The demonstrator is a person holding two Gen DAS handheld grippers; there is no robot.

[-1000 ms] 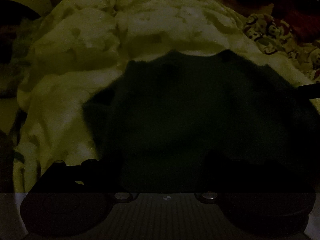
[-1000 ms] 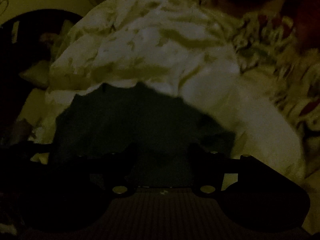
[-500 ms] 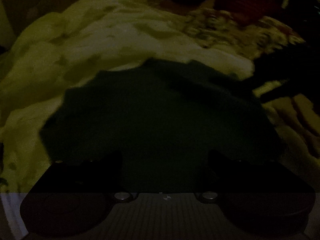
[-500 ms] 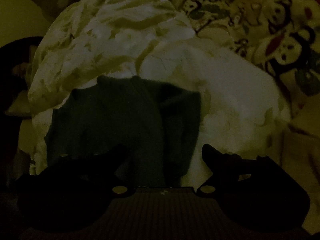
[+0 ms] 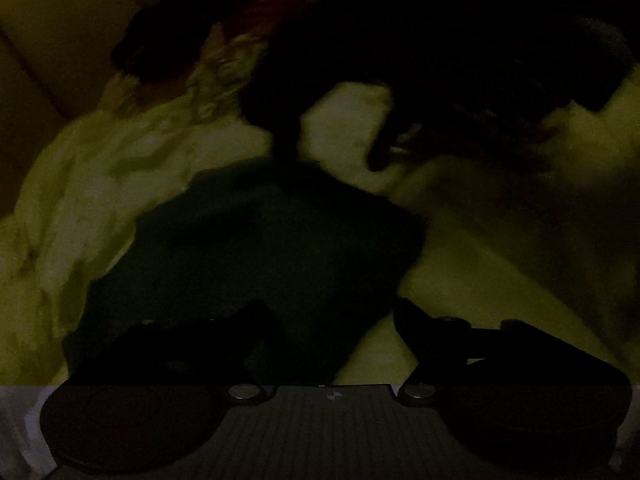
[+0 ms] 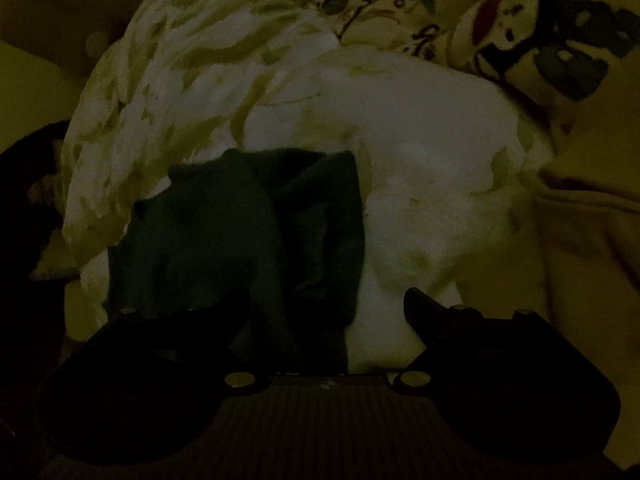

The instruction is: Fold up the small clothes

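The scene is very dark. A small dark green garment point(image 5: 256, 248) lies on a pale crumpled blanket point(image 5: 100, 208). In the right wrist view the garment point(image 6: 240, 240) shows folded, one half lying over the other. My left gripper point(image 5: 332, 312) is open, its left finger over the garment's near edge and its right finger over bare blanket. My right gripper point(image 6: 328, 304) is open, just above the garment's near right edge, holding nothing. The right gripper shows in the left wrist view point(image 5: 340, 148) as a dark shape beyond the garment.
A patterned cartoon-print cloth point(image 6: 520, 28) lies at the back right. A plain pale cloth or pillow point(image 6: 592, 208) is at the right. Dark things point(image 5: 168, 40) sit at the far end of the blanket.
The garment has been folded in half, its right side laid over to the left. Both grippers have opened and let go. The left view has swung right and the right gripper has come into it.
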